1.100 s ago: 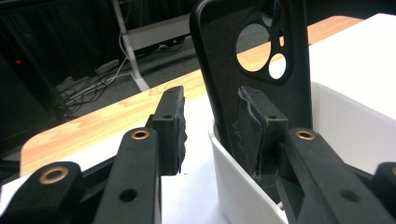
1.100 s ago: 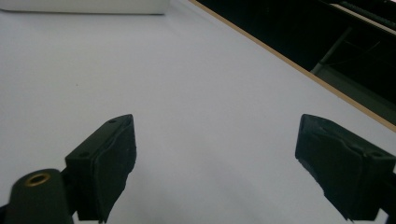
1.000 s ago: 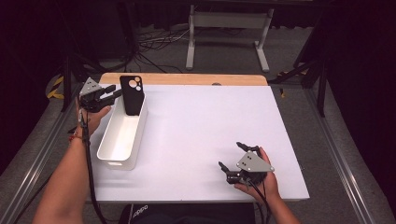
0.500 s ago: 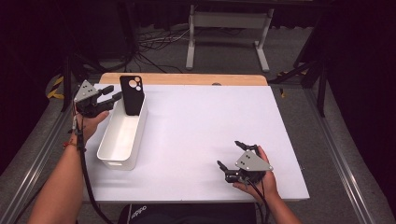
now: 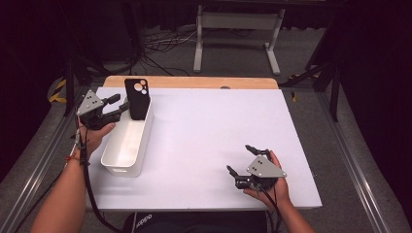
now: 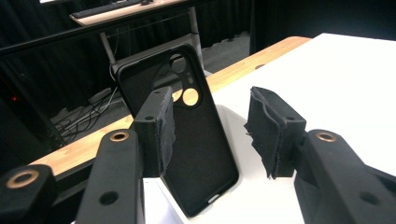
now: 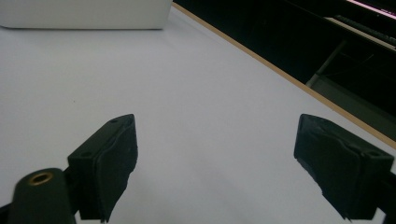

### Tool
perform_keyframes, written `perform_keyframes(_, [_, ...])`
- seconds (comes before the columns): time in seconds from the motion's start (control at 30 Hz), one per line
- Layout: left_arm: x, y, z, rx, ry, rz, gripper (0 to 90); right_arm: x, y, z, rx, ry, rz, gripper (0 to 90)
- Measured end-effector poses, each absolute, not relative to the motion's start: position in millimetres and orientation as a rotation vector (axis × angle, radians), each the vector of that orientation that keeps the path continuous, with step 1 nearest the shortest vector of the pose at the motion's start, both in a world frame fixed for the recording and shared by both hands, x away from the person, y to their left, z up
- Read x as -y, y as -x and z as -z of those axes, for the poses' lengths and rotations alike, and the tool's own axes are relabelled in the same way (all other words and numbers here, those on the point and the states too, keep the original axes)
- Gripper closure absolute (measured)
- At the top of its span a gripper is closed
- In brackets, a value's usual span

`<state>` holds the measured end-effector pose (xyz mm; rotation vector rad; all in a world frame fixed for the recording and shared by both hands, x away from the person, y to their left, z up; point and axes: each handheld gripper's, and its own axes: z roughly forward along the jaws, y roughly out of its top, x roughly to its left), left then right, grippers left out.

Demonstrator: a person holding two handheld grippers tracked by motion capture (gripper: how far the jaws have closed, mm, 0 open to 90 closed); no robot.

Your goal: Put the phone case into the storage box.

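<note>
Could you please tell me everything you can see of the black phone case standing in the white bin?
The phone case is black and matte, looking like soft plastic or rubber, with a raised rim and round camera cutouts near its top. It stands nearly upright, leaning at the far end of the white bin, its lower edge inside. The left tool, whose jaws have just been opening, sits beside it with its pads apart, not pressing the case.
</note>
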<state>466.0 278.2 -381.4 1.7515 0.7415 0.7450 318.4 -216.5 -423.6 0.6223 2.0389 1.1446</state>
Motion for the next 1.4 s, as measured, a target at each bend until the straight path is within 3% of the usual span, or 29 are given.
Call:
perform_keyframes(0.8, [-267, -439, 370, -0.675, -1.717, -0.751, 34.5, 217, -320, 425, -2.048, -0.634, -1.130, 14.4])
perform_keyframes(1.4, [-254, -433, 370, -0.687, -1.716, -0.753, 14.4, 217, -322, 426, -2.056, -0.645, -1.123, 14.5])
